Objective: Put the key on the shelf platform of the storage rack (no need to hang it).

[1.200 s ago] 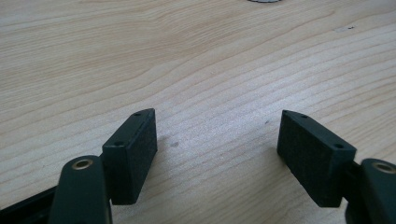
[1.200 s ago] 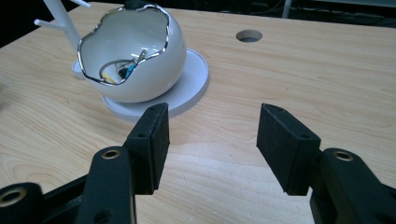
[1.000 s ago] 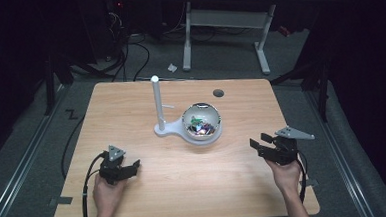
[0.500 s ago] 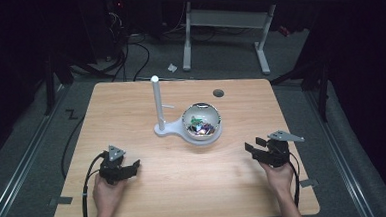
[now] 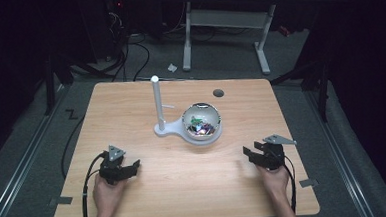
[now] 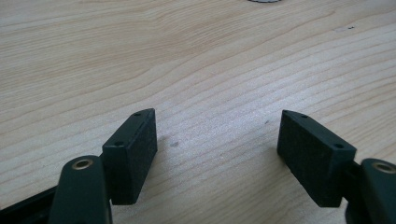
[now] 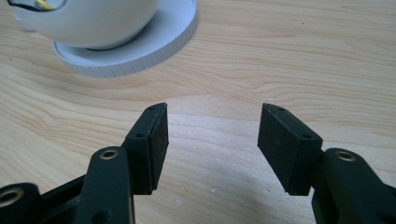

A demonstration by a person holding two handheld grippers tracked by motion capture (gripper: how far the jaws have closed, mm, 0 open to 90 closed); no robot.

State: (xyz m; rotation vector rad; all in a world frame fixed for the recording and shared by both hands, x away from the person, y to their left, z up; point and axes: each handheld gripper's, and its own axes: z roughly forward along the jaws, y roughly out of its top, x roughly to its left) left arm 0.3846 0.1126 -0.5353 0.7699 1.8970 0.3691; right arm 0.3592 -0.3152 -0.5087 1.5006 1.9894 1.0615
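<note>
**Both tools parted near the front edge, bowl mid-surface**

While the wooden surface (image 5: 131, 116) spans the high view, the white bowl (image 5: 202, 124) sits on its round stand near the middle, nearer the back edge than the front, with small colourful bits inside. A white post (image 5: 157, 103) rises from the stand's left end. The left tool (image 5: 130, 168) rests by the front-left corner, jaws apart over bare wood. The right tool (image 5: 249, 154) lies toward the front-right corner, jaws apart, facing the bowl.
</note>
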